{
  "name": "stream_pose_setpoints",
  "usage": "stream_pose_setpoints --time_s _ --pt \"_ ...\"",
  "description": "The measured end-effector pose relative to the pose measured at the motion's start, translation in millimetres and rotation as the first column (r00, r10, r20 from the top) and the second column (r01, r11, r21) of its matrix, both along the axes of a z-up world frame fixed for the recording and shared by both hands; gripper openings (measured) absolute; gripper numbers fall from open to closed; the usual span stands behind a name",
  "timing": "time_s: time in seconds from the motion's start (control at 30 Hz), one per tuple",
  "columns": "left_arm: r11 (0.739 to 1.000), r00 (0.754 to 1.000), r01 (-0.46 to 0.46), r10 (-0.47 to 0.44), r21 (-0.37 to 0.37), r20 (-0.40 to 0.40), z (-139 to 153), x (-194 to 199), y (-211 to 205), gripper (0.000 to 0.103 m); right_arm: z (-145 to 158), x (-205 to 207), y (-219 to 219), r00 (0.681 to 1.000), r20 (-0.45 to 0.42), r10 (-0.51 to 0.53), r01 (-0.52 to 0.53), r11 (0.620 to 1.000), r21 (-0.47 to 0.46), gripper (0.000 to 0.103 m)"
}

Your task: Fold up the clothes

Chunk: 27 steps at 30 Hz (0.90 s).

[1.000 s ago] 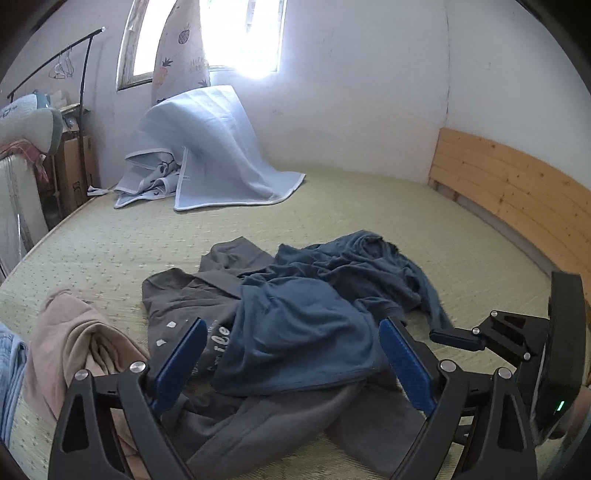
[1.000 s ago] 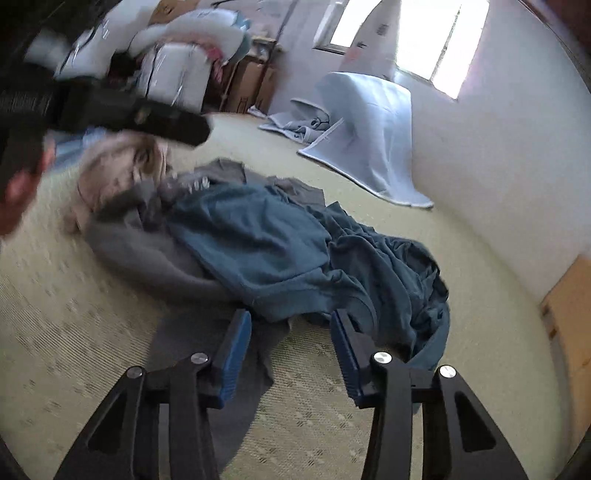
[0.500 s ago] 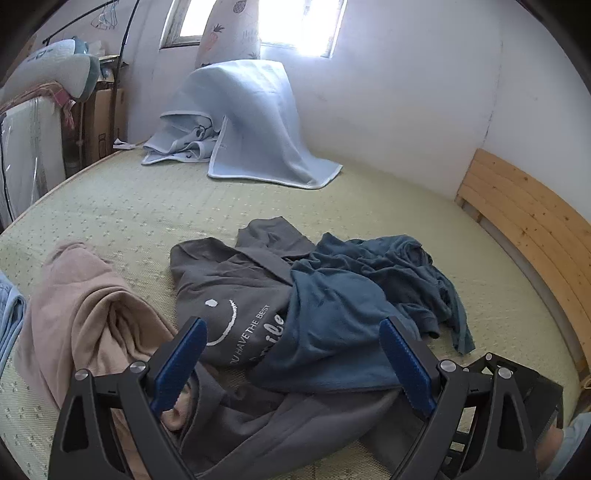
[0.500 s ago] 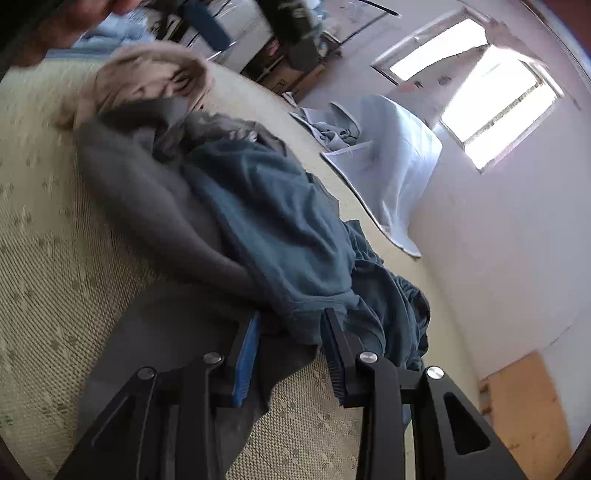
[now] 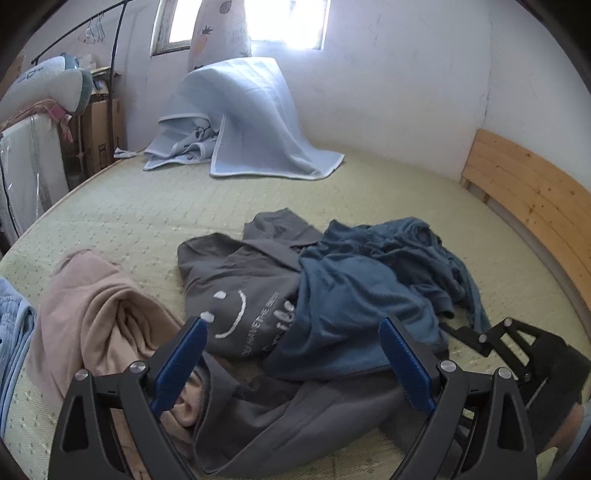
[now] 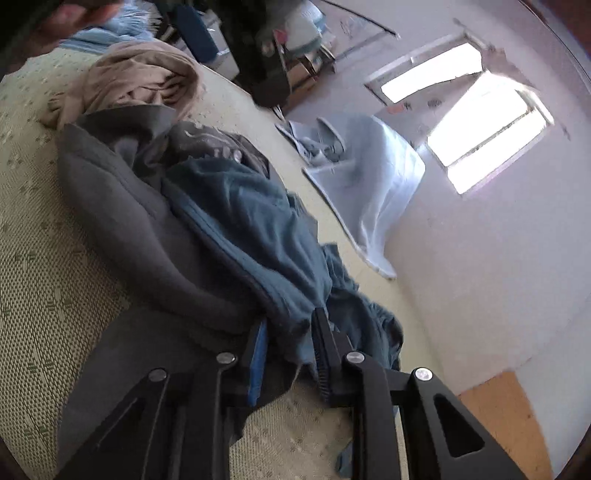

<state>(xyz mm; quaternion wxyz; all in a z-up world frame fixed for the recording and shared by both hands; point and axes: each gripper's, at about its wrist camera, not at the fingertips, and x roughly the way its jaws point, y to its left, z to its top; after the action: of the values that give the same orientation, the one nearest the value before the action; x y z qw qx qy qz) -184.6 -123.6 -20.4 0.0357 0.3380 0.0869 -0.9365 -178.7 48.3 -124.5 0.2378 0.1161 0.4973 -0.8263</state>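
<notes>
**Right gripper closing on the blue garment's near edge**

The blue garment (image 5: 354,295) lies crumpled in the middle of the pale green mat (image 5: 147,214), draped over the right part of a grey hoodie (image 5: 236,273) printed with a smiley and lettering. In the right wrist view its near hem (image 6: 291,314) sits between the blue-padded fingers of the right gripper (image 6: 290,356), whose jaws have just been closing and now stand narrow around the fold; whether the pads fully press the cloth cannot be told.

The left gripper (image 5: 291,365) hangs above the near part of the hoodie, its jaws spread wide and holding nothing.

To the left of the hoodie a beige garment (image 5: 92,306) lies bunched, touching it. Far off, a light blue blanket (image 5: 251,122) is heaped against the wall under the window (image 5: 288,22). A wooden headboard (image 5: 528,192) runs along the right.
</notes>
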Motion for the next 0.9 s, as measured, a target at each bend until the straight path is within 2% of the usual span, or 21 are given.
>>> stream_pose_setpoints --time_s 0.27,0.43,0.57,0.67,0.8,0.9 --pt "1.0 1.0 0.019 -0.019 -0.019 0.012 -3.4 1.4 0.6 0.096 -0.3 -8.3 1.8 0.999 0.033 -0.023 0.023 1.0 0.002 0.021" --pt "0.989 0.994 0.106 -0.106 -0.104 0.013 -4.5 5.3 20.3 0.096 20.5 -22.3 16.3 0.995 0.056 -0.087 0.092 0.992 -0.088 0.016" --pt "0.975 0.988 0.155 -0.155 -0.16 0.012 -6.7 8.2 33.4 0.096 42.1 -36.7 31.1 0.985 0.097 -0.144 0.16 0.969 -0.187 0.013" --pt "0.961 0.982 0.18 -0.186 -0.21 -0.01 -5.7 12.5 44.2 0.096 54.8 -46.6 41.3 0.975 0.148 -0.167 0.2 0.948 -0.248 0.011" --pt "0.926 0.97 0.211 -0.238 -0.314 -0.048 -4.0 21.2 64.1 0.096 71.3 -49.8 49.9 0.967 0.198 -0.159 0.217 0.921 -0.323 0.01" --pt "0.893 0.961 0.233 -0.272 -0.386 -0.047 -8.0 24.5 79.1 0.096 83.6 -47.3 52.0 0.969 0.205 -0.137 0.206 0.907 -0.367 0.01"
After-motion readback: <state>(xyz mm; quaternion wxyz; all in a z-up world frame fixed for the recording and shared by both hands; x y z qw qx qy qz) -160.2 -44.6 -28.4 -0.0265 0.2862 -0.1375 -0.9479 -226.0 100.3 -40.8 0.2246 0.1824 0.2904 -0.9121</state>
